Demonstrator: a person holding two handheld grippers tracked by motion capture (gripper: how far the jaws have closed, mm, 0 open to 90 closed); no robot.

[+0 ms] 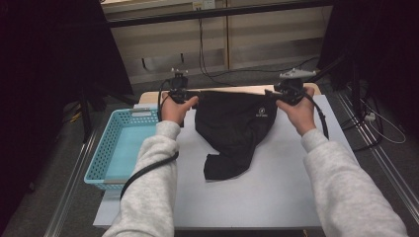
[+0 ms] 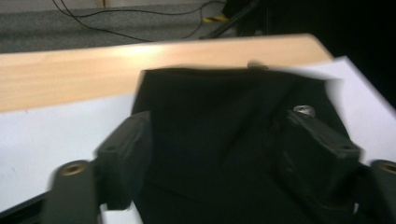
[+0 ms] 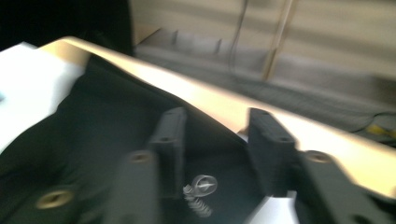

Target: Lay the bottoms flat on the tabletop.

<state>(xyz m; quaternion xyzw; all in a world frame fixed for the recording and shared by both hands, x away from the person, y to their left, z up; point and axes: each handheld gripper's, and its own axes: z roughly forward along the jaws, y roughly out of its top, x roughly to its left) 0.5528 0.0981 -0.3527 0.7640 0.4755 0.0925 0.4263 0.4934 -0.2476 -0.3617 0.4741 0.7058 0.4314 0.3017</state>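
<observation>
A black garment (image 1: 232, 129) with a small white logo lies spread on the white table top (image 1: 276, 192), its top edge along the far wooden edge. My left gripper (image 1: 180, 95) is at the garment's top left corner. In the left gripper view its jaws (image 2: 219, 121) stand wide apart with the black cloth (image 2: 210, 140) lying between them. My right gripper (image 1: 288, 91) is at the top right corner. In the right gripper view its jaws (image 3: 217, 116) are apart over the cloth's edge (image 3: 102, 135), near the logo (image 3: 201, 186).
A light blue plastic basket (image 1: 99, 158) sits at the table's left side, beside my left forearm. A wooden strip (image 2: 70, 74) runs along the table's far edge. Cables lie on the floor beyond, and black stands rise at both sides.
</observation>
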